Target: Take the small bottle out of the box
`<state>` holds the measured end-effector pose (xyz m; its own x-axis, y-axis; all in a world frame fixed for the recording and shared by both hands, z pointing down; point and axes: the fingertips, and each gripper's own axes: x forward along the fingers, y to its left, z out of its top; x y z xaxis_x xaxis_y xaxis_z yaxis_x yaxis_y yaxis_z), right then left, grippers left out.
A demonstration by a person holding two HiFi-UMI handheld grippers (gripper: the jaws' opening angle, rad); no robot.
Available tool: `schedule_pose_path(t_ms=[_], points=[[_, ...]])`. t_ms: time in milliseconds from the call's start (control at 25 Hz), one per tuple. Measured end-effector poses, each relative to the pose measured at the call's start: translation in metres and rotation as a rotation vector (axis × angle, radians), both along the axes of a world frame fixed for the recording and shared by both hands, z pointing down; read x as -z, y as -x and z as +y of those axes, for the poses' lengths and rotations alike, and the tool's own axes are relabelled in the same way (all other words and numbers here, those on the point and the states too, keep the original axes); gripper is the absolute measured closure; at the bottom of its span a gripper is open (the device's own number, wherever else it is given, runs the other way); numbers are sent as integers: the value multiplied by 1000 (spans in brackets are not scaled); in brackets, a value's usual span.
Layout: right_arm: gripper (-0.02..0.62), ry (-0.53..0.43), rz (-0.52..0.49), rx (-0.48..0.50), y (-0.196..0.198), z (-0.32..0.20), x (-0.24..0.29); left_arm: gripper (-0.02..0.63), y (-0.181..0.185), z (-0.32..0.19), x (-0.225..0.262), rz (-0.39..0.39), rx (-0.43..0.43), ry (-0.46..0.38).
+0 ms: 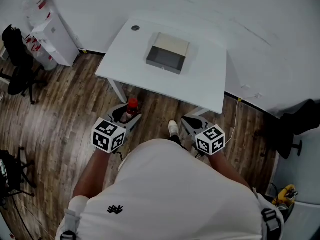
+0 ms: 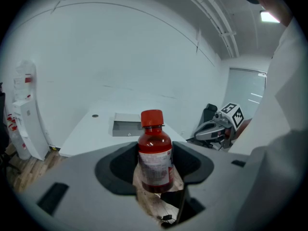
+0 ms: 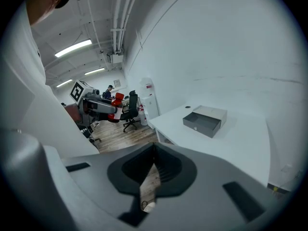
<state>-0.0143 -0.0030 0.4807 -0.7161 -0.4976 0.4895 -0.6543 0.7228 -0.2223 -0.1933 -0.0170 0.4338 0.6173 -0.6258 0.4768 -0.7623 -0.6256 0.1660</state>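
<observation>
While your left gripper (image 2: 155, 170) is clamping the small bottle (image 2: 155, 150) at lower centre, away from the box (image 1: 168, 55), your right gripper (image 3: 154, 150) is sitting closed and empty. Any loosening risks dropping it onto the floor (image 1: 65, 109).

The bottle (image 2: 155, 148) is glossy, see-through dark red plastic, with a smooth red plastic cap (image 2: 152, 118) and a paper label (image 2: 155, 166). The far table (image 1: 210, 79) looks smooth, matt white. On it the box (image 1: 167, 60) is dull grey, metal-looking. The floor (image 1: 65, 109) is grainy wood plank.
</observation>
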Motion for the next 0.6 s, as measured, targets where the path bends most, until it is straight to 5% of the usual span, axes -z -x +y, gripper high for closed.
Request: schedule_pose_path(t_ms=[600], points=[[589, -33, -11, 35, 14, -9, 10, 377, 13, 5, -3, 14, 45, 5]])
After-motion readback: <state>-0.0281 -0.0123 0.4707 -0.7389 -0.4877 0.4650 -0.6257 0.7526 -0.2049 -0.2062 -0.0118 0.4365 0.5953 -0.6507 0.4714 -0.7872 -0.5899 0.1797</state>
